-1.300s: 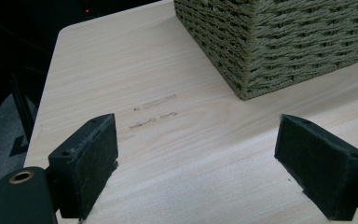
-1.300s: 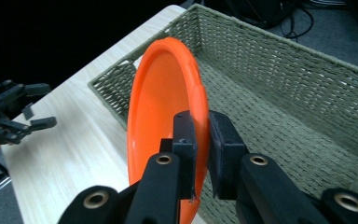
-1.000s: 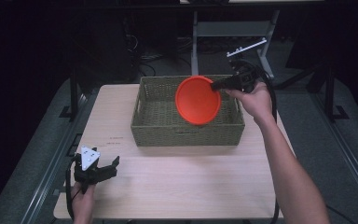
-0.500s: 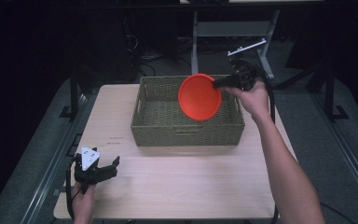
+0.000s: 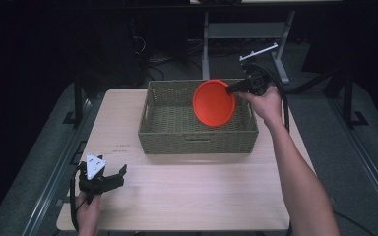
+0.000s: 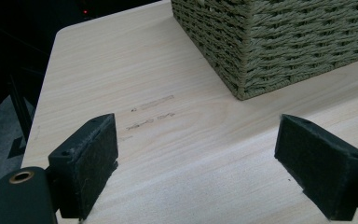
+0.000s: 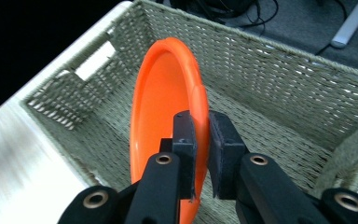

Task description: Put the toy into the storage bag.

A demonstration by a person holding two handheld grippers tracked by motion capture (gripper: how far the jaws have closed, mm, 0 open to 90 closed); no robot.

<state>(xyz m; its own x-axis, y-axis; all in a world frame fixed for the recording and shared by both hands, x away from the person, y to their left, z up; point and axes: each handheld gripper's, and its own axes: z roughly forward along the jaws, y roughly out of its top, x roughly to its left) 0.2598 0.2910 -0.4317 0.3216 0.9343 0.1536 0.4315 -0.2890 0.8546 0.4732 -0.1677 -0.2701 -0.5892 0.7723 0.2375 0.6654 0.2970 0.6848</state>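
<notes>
An orange plate (image 5: 213,103) hangs on edge above the woven green basket (image 5: 197,142), its face turned toward the camera in the high view. My right gripper (image 5: 232,89) is shut on the plate's right rim, held out from the basket's far right corner. In the right gripper view the two jaws pinch the rim of the orange plate (image 7: 165,102) over the inside of the basket (image 7: 279,88). My left gripper (image 5: 112,178) rests at the table's front left, open, with bare tabletop between its pads (image 6: 86,163), and the basket's corner (image 6: 261,51) lies ahead of it.
The light wooden table (image 5: 192,196) has open surface in front of the basket and to its left. Faint printed marks (image 6: 151,109) sit on the wood near the left gripper. A metal stand (image 5: 261,49) and cables lie on the dark floor behind the table.
The right gripper has carried the orange plate a little to the right and farther back over the basket. The left gripper has stayed where it was.
</notes>
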